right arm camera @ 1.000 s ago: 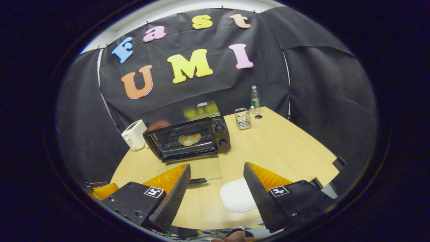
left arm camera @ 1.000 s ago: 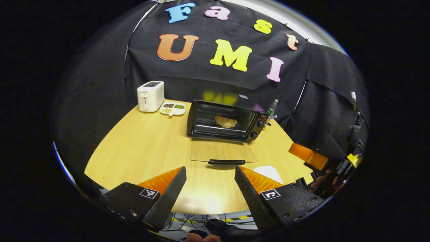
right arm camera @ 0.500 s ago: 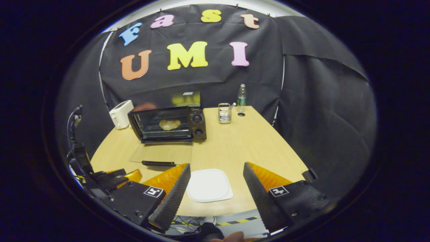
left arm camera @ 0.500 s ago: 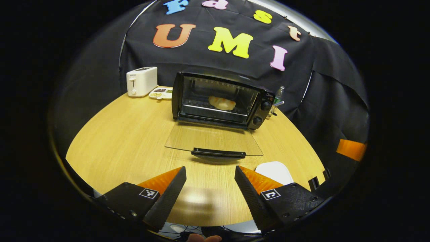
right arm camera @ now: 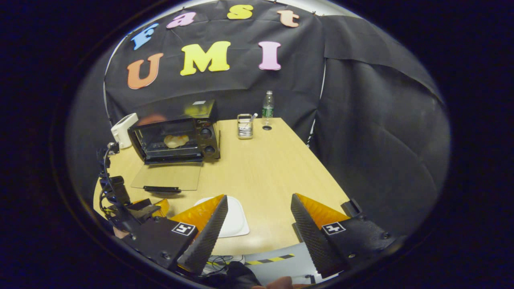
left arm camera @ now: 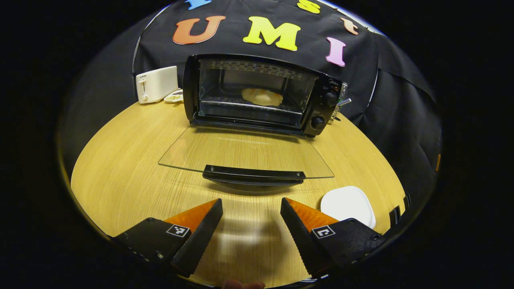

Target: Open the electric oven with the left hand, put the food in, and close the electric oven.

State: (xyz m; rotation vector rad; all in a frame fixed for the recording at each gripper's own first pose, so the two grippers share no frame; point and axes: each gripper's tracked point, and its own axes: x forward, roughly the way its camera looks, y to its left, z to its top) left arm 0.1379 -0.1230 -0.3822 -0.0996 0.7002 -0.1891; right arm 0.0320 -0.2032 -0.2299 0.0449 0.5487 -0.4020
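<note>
Black and boxy, the electric oven (left arm camera: pixel 257 94) stands on the wooden table (left arm camera: pixel 128 168) with its glass door (left arm camera: pixel 245 152) dropped flat toward me, the dark door handle (left arm camera: pixel 253 175) along the door's near edge. Inside the oven, on the wire rack, I see the food (left arm camera: pixel 262 96), a pale, rounded, bread-like piece, sitting toward the middle. Two round knobs (left arm camera: pixel 323 110) sit one above the other on the oven's right panel.

I hold the left gripper (left arm camera: pixel 251 218) just in front of the door handle, low over the table, its fingers spread apart with nothing between them. A white plate (left arm camera: pixel 347 202) lies on the table to the right of the door, bare. Left of the oven stand a white toaster (left arm camera: pixel 156 84) and, beside it, a small dish (left arm camera: pixel 174 96) partly hidden by the oven's corner.

In the right gripper view, the right gripper (right arm camera: pixel 259 218) hangs well back from the oven, over the table's near edge, fingers also spread and holding nothing. Right of the oven there I see a small clear holder (right arm camera: pixel 244 126) and a water bottle (right arm camera: pixel 267 108). Nothing stands between the left gripper and the door handle.
</note>
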